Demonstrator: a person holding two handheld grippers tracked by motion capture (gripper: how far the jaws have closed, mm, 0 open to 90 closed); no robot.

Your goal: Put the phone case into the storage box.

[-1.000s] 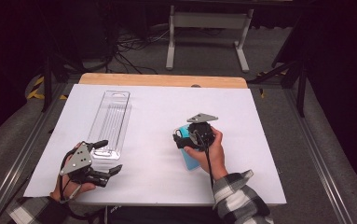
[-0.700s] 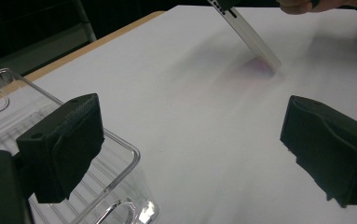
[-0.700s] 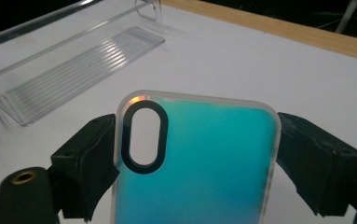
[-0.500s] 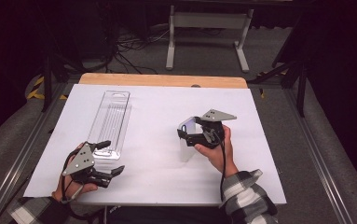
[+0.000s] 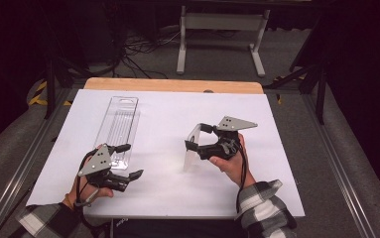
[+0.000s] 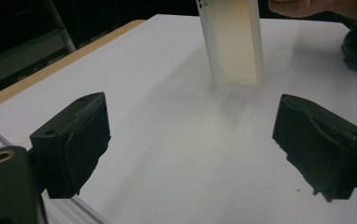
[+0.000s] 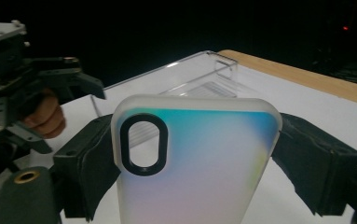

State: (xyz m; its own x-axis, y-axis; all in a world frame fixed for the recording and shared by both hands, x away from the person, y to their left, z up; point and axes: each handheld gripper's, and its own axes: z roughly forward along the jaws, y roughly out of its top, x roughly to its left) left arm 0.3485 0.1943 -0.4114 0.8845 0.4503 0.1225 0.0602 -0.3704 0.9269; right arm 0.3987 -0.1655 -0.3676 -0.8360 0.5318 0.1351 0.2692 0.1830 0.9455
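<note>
The right hand-held gripper (image 5: 193,137) clamped a translucent phone case (image 7: 195,163) by its long edges, lifted over the white worktop (image 5: 167,114) right of centre, long axis steeply upright, camera cutout uppermost. The left hand-held gripper (image 5: 128,161), jaws apart and just closing slightly on nothing, hovered beside the clear plastic tray (image 5: 118,126), which looked empty.

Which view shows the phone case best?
The right gripper view: the phone case stands close up between the jaws, its camera cutout and colours plain. The high view shows the case small and pale, upright at the right gripper. The left gripper view shows its lower part, blurred.
</note>
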